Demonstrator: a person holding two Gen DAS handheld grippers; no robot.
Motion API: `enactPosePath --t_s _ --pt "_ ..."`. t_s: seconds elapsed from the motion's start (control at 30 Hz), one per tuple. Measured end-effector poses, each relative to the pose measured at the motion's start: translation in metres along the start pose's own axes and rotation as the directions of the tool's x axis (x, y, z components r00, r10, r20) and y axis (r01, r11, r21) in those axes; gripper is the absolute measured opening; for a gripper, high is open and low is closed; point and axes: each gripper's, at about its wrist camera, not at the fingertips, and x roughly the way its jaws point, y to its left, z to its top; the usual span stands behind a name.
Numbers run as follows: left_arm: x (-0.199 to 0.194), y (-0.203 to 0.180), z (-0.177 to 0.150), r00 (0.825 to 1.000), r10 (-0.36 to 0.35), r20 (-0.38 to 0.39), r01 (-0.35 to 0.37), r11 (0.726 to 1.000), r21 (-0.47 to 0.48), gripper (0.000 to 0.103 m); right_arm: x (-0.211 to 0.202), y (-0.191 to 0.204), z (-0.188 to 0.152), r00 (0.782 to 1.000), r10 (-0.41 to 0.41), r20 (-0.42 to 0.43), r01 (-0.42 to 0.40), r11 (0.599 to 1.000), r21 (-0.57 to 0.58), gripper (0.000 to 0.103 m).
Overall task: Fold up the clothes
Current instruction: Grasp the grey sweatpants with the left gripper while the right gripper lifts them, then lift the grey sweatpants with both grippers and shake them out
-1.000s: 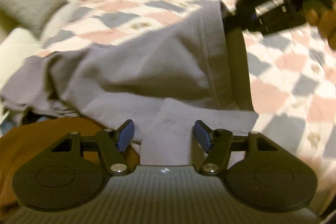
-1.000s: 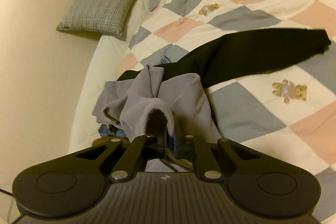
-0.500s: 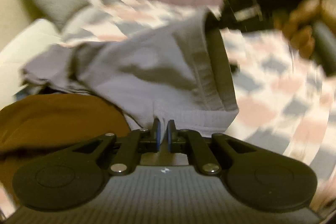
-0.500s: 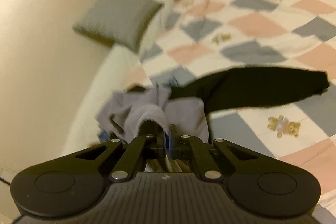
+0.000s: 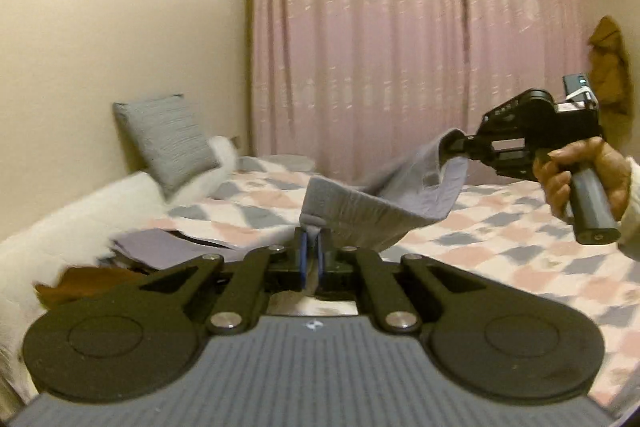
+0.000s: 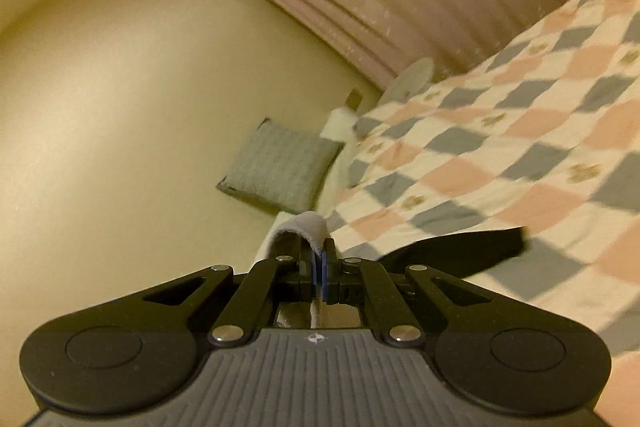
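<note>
A grey garment [image 5: 372, 211] hangs in the air above the bed, stretched between both grippers. My left gripper [image 5: 311, 251] is shut on one edge of it. In the left wrist view, my right gripper [image 5: 452, 149] pinches the far edge at the upper right, held by a hand [image 5: 580, 175]. The right wrist view shows the right gripper [image 6: 319, 269] shut on a grey hem [image 6: 304, 225] that loops over its fingers. A black garment [image 6: 452, 249] lies flat on the checked bedspread [image 6: 500, 147].
A pile with purple-grey cloth [image 5: 160, 247] and a brown garment [image 5: 88, 281] lies at the bed's left edge. A grey cushion [image 5: 168, 139] leans on the wall by a white pillow [image 5: 80, 219]. Pink curtains [image 5: 400, 27] hang behind the bed.
The left gripper went from open to shut on the grey garment's edge. Both grippers then rose, lifting the garment off the bed and the pile.
</note>
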Motion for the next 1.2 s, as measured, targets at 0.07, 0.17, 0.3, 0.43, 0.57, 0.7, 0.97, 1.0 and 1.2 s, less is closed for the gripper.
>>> enactPosePath --t_s 0.07,0.17,0.3,0.43,0.57,0.7,0.97,1.0,1.2 --pt "-0.018 -0.028 -0.011 1.000 -0.023 -0.019 0.022 0.999 -0.042 0.002 -0.039 -0.014 0.004 0.999 -0.045 -0.001 0.045 0.999 -0.006 0.003" --pt "-0.041 -0.059 -0.025 0.997 -0.055 -0.062 0.048 0.993 -0.110 0.000 -0.076 -0.038 0.008 0.992 -0.120 -0.048 0.121 0.992 0.033 0.003" --pt "-0.052 -0.077 -0.038 0.990 -0.097 -0.106 0.084 0.989 -0.120 0.000 -0.090 -0.057 0.003 0.975 -0.192 -0.112 0.200 0.978 0.062 0.003" --pt "-0.039 -0.078 -0.060 0.979 -0.128 -0.160 0.114 0.989 -0.091 0.000 -0.067 -0.063 -0.020 0.953 -0.244 -0.177 0.250 0.968 0.008 0.003" --pt "-0.020 -0.092 -0.100 0.940 -0.044 -0.339 0.048 0.999 0.005 0.002 -0.040 -0.059 -0.041 0.929 -0.334 -0.158 0.308 0.937 -0.165 0.003" --pt "-0.025 -0.131 -0.137 0.892 0.070 -0.446 -0.015 0.992 0.125 0.006 -0.040 -0.093 -0.047 0.897 -0.404 -0.182 0.369 0.908 -0.197 0.003" --pt "-0.021 -0.229 -0.167 0.865 0.108 -0.491 -0.131 0.991 -0.013 0.009 -0.085 -0.138 -0.027 0.927 -0.166 -0.336 0.123 0.982 -0.145 0.003" --pt "-0.017 -0.241 -0.168 0.862 0.120 -0.493 -0.145 0.989 -0.013 0.009 -0.094 -0.133 -0.024 0.927 -0.119 -0.356 0.070 0.987 -0.146 0.003" --pt "0.024 -0.315 -0.193 0.839 0.146 -0.524 -0.122 0.989 0.080 0.037 -0.083 -0.192 -0.012 0.899 -0.252 -0.359 0.171 0.955 -0.241 0.011"
